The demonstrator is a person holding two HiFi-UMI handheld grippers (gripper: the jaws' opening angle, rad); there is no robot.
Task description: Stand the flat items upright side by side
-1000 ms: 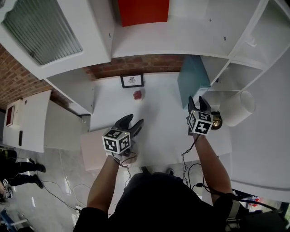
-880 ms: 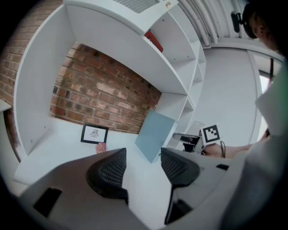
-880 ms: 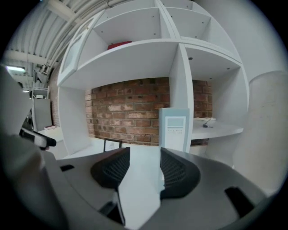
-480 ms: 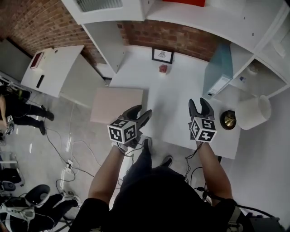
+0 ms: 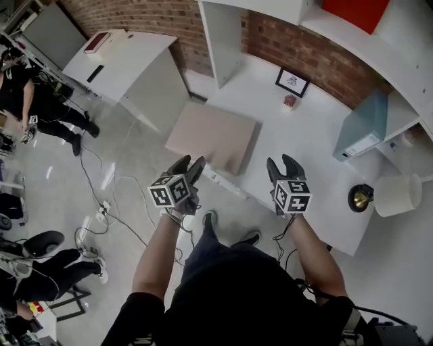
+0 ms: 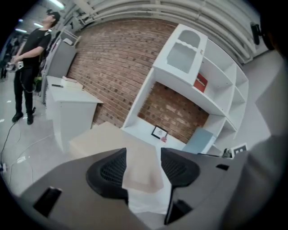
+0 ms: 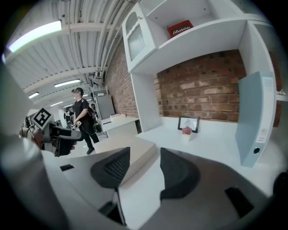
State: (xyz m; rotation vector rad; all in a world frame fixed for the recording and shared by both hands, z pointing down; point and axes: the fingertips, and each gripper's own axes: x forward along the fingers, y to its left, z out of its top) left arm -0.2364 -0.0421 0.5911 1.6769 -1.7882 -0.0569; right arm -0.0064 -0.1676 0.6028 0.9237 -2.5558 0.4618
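A flat beige binder (image 5: 213,135) lies on the white desk (image 5: 311,142), overhanging its left front corner. A pale blue binder (image 5: 362,128) stands upright against the shelf unit at the right. My left gripper (image 5: 189,167) hangs open over the floor just in front of the beige binder, nothing between its jaws. My right gripper (image 5: 284,165) is open above the desk's front edge, also empty. In the left gripper view the beige binder (image 6: 117,143) lies ahead beyond the jaws. In the right gripper view the blue binder (image 7: 254,119) stands at the far right.
A small picture frame (image 5: 292,82) and a pink ornament (image 5: 290,101) stand at the desk's back by the brick wall. A brass object (image 5: 360,197) and a white cylinder (image 5: 399,194) sit at the right. A red item (image 5: 355,12) is on the upper shelf. Cables (image 5: 101,203) cross the floor; people stand at left.
The head view has swung left and back from the desk, now showing more floor. Both grippers have drawn back towards the desk's front edge, still open and empty.
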